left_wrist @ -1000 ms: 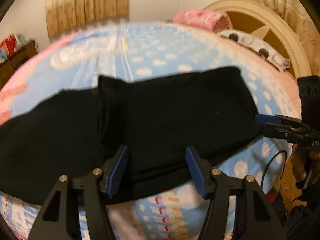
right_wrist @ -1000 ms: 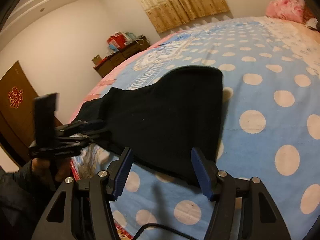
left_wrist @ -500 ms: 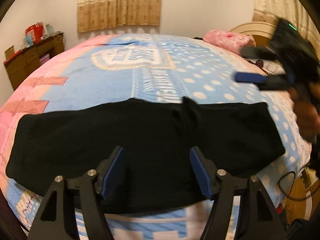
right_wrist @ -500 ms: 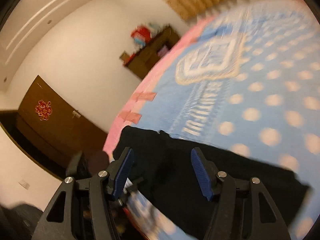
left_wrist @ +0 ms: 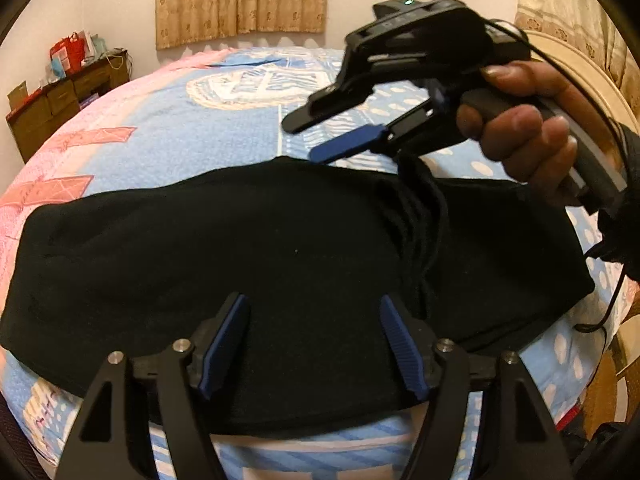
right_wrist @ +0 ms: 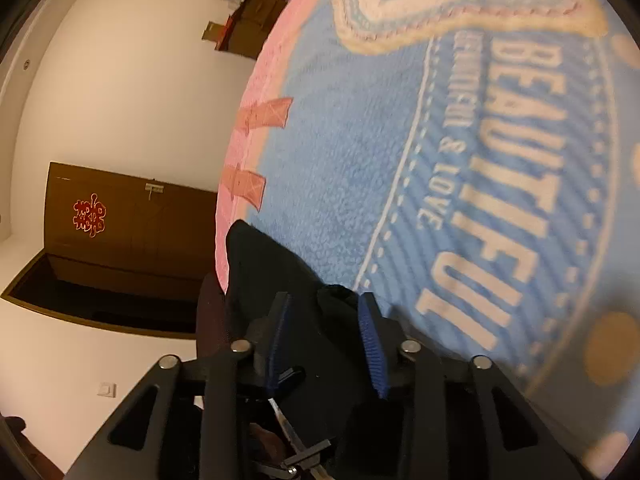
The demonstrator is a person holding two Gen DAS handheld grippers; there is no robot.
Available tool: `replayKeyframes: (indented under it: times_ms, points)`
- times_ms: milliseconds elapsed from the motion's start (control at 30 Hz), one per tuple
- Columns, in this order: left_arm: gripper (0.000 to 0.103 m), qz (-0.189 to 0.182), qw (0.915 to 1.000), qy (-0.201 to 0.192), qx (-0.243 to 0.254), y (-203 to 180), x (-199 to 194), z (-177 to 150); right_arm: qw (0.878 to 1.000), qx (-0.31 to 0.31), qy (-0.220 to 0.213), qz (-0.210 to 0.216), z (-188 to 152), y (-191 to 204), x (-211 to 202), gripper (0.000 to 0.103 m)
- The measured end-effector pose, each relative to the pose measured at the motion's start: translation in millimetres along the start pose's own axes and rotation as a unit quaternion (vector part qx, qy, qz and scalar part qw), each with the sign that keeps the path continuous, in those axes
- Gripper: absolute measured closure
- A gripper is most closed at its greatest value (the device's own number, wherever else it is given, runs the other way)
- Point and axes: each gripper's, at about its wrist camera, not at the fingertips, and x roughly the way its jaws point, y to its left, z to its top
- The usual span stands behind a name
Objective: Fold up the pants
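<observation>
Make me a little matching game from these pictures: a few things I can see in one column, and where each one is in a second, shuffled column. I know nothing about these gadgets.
Things:
1. pants
2. curtains
3. wooden cabinet
4. right gripper

Places:
A. against the wall, left of the bed
B. held in the air over the far edge of the pants
C. spread flat across the near part of the blanket
D. hanging on the far wall behind the bed

Pairs: 1-C, 2-D, 3-A, 4-B
</observation>
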Motion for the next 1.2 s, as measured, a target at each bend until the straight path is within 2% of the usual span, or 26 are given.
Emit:
replayKeyframes:
  times_ms: [100, 167, 200, 233, 333, 600, 667, 733, 800, 900, 967, 1100, 1200]
  points:
    - [0.029, 0.004, 1.0000, 0.000, 0.007, -3, 1, 0, 1.000, 0.004, 0.026, -0.007, 0, -3, 17, 0.070]
    - [0.028, 0.008, 0.9999, 0.000, 0.013, -6, 2, 0, 0.999, 0.006, 0.030, -0.009, 1, -4, 27, 0.077]
    - [0.028, 0.008, 0.9999, 0.000, 0.015, -6, 2, 0, 1.000, 0.005, 0.026, -0.010, 1, -4, 28, 0.086]
    - [0.028, 0.008, 0.9999, 0.000, 0.014, -6, 2, 0, 1.000, 0.005, 0.023, -0.010, 3, -4, 30, 0.091]
    - [0.027, 0.008, 0.9999, 0.000, 0.013, -7, 2, -1, 1.000, -0.008, 0.007, -0.008, 0, 0, 31, 0.095]
    - [0.026, 0.017, 0.9997, -0.003, 0.020, -14, 4, -3, 0.997, -0.032, -0.060, 0.033, 0, 14, 5, 0.099]
    - [0.025, 0.017, 0.9996, -0.003, 0.021, -14, 4, -4, 0.997, -0.016, -0.061, 0.033, 6, 8, 8, 0.099]
    - [0.025, 0.018, 0.9996, -0.003, 0.021, -16, 3, -5, 0.998, 0.011, -0.036, 0.049, 10, -7, 18, 0.099]
    - [0.025, 0.018, 0.9996, -0.003, 0.021, -17, 3, -5, 0.998, 0.020, -0.039, 0.035, 9, -16, 19, 0.099]
    - [0.025, 0.018, 0.9996, -0.003, 0.021, -17, 4, -5, 0.998, 0.020, -0.042, 0.038, 7, -16, 17, 0.099]
    - [0.025, 0.018, 0.9996, -0.003, 0.022, -17, 4, -5, 0.998, 0.002, -0.060, 0.014, 7, -8, 12, 0.099]
    - [0.025, 0.020, 0.9995, -0.005, 0.023, -16, 4, -5, 0.996, -0.030, -0.087, -0.006, 6, 11, -1, 0.100]
    - [0.025, 0.021, 0.9995, -0.005, 0.024, -18, 5, -7, 0.996, -0.014, -0.084, -0.035, 12, -4, 6, 0.100]
